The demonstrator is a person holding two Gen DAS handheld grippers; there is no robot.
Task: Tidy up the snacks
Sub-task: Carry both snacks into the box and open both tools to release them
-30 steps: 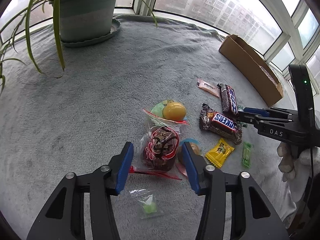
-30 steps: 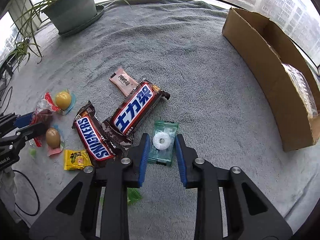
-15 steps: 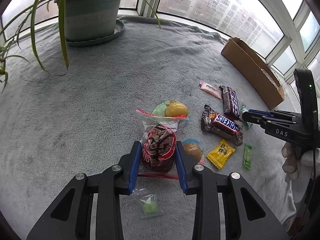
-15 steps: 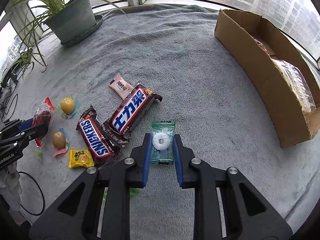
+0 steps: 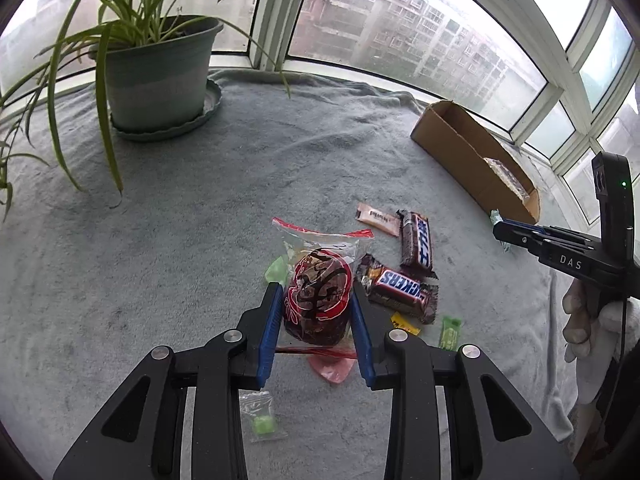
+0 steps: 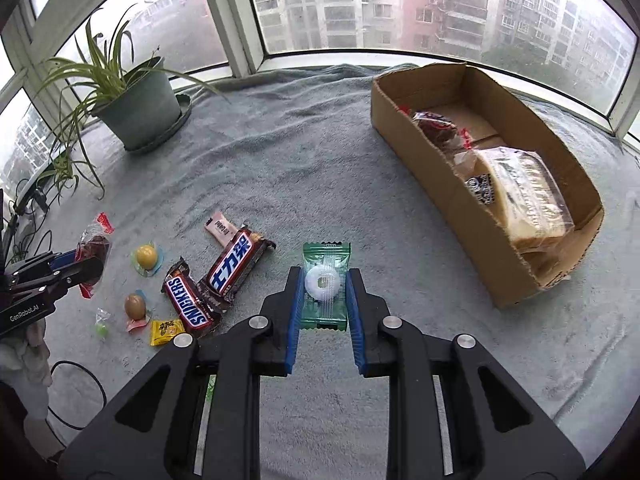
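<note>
Left gripper (image 5: 316, 308) jaws clamped on red-printed snack bag (image 5: 318, 300), right gripper (image 6: 324, 292) jaws clamped on green mint packet (image 6: 325, 286), SNICKERS bar (image 6: 192, 300) nearby

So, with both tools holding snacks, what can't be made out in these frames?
- Left wrist: the two egg-shaped sweets are mostly hidden behind the red-printed bag in the left tool.
- Left wrist: the yellow packet is partly covered by the tool finger and the Snickers bar.
- Right wrist: the near wall of the cardboard box hides its lower contents.
- Right wrist: print on the mint packet in the right tool is unreadable.
</note>
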